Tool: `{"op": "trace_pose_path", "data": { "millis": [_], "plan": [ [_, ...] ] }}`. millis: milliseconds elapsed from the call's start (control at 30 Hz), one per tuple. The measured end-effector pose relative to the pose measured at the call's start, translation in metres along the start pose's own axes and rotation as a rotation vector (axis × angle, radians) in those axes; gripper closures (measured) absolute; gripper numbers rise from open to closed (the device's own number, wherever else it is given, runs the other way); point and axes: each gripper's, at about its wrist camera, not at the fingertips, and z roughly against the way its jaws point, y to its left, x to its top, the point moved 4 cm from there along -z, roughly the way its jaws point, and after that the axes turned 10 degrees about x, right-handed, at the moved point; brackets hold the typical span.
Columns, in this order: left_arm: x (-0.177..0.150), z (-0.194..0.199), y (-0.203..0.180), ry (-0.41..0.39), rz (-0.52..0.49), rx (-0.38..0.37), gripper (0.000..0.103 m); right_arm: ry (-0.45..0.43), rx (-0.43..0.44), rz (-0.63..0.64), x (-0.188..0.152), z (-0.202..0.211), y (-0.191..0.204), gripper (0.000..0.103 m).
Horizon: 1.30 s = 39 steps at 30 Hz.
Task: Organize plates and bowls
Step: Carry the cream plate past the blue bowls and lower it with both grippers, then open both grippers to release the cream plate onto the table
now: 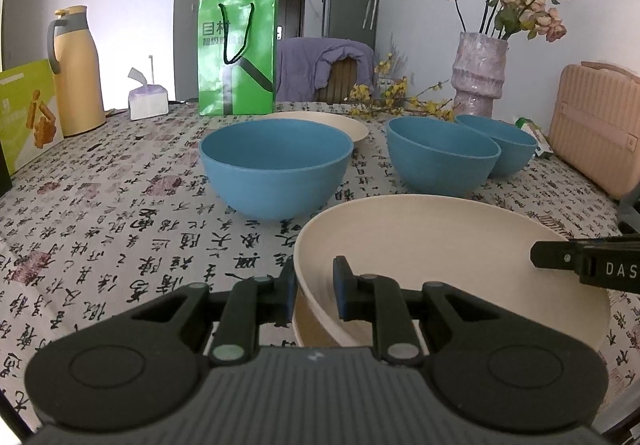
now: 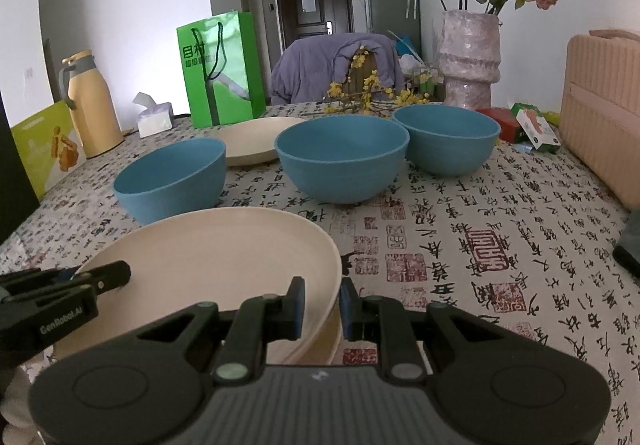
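- The cream plate [image 1: 460,245], the landmark for everything here, sits at the near edge of the table [image 1: 100,205], and it appears to rest on a second cream plate [image 1: 310,329] whose edge peeks out beneath it; whether it has fully settled there I cannot tell.
- The left gripper [image 1: 314,291] straddles the plate's left rim, one pad outside and one inside, pinching it; the right gripper [image 2: 322,307] does the same on the opposite rim, jaws drawn close on the thin edge.
- Just beyond the plate stands the nearest blue bowl [image 1: 276,169]; two more blue bowls [image 1: 442,155] lie beyond the plate to its right, touching or nearly so; a third cream plate [image 1: 344,123] lies further back, behind the nearest bowl.
- Well beyond the plate, at the table's far side, are a green bag [image 1: 236,57], a yellow flask [image 1: 76,69] and a vase of flowers [image 1: 478,73].
- Handling, as I judge it: the plate looks stiff, light and matte, likely some moulded fibre or plastic, so not very fragile; the smooth sloped rim could slip from a shallow pinch.
- The rim at two opposite points looks the sensible hold; it keeps the plate level; letting go evenly on both sides should stop it tipping.
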Motion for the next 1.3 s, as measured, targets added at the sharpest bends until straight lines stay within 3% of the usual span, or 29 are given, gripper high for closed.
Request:
{"op": "trace_pose_path", "data": {
  "millis": [800, 1300],
  "plan": [
    [-0.015, -0.013, -0.009, -0.001, -0.085, 0.054, 0.083, 0.002, -0.092, 0.15, -0.016, -0.016, 0.014, 0.085],
    [-0.017, -0.014, -0.011, -0.006, -0.107, 0.069, 0.083, 0.001, -0.102, 0.18, -0.022, -0.02, 0.014, 0.084]
  ]
}}
